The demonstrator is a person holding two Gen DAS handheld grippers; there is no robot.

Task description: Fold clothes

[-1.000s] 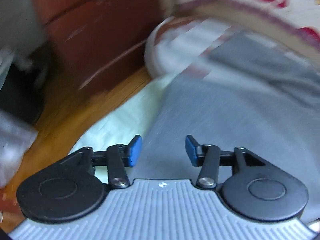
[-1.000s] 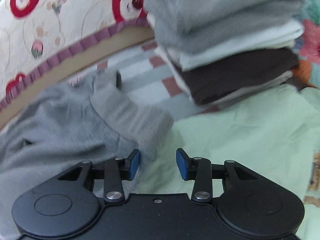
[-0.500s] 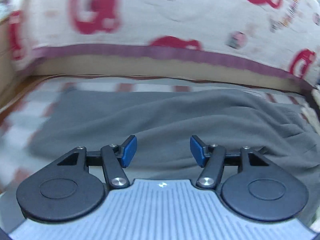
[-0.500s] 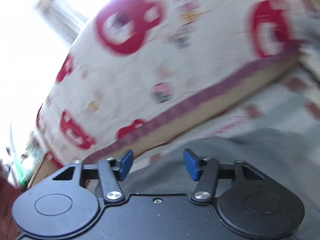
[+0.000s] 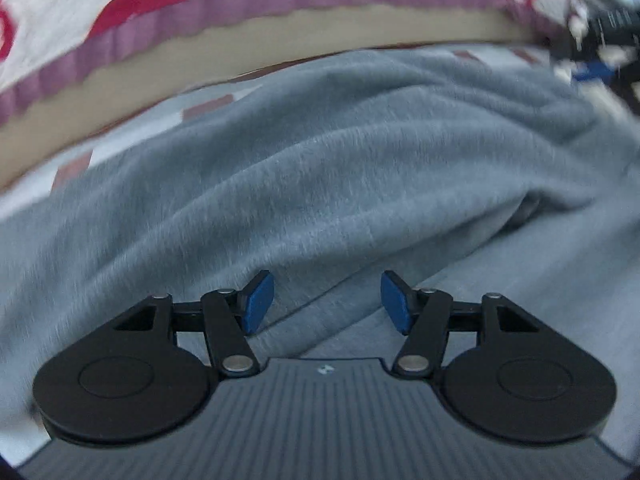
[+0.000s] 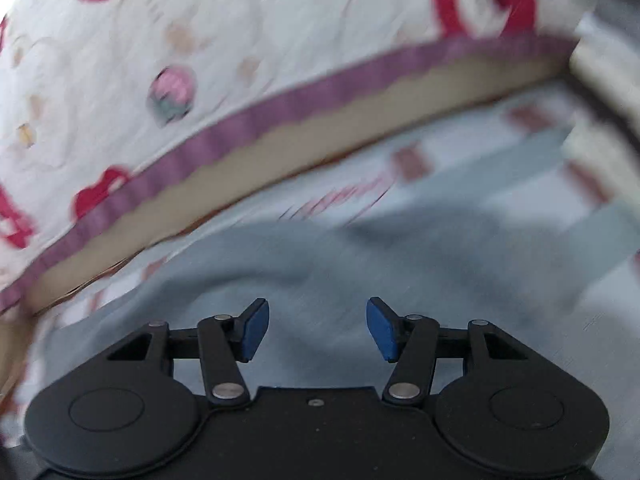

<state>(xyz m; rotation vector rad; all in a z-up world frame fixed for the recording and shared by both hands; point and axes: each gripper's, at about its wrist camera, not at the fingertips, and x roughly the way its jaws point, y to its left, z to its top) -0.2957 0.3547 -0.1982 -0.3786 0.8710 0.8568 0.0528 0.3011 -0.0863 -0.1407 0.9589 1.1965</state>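
Observation:
A grey knit garment (image 5: 320,184) lies rumpled in long folds across the bed and fills the left wrist view. My left gripper (image 5: 327,304) is open and empty, low over a fold of it. The same grey garment (image 6: 360,264) shows blurred in the right wrist view, with its far edge on the striped sheet. My right gripper (image 6: 317,328) is open and empty just above the garment.
A white quilt with red prints and a purple border (image 5: 200,16) (image 6: 240,80) rises behind the garment. The striped sheet (image 6: 520,168) lies between them. A stack of folded clothes (image 6: 608,92) stands at the right edge. Dark blurred objects (image 5: 608,28) are at the far right.
Both grippers have moved closer and lower over the grey garment, toward the quilt. The right wrist view has dropped from the quilt to the garment. Both stay open.

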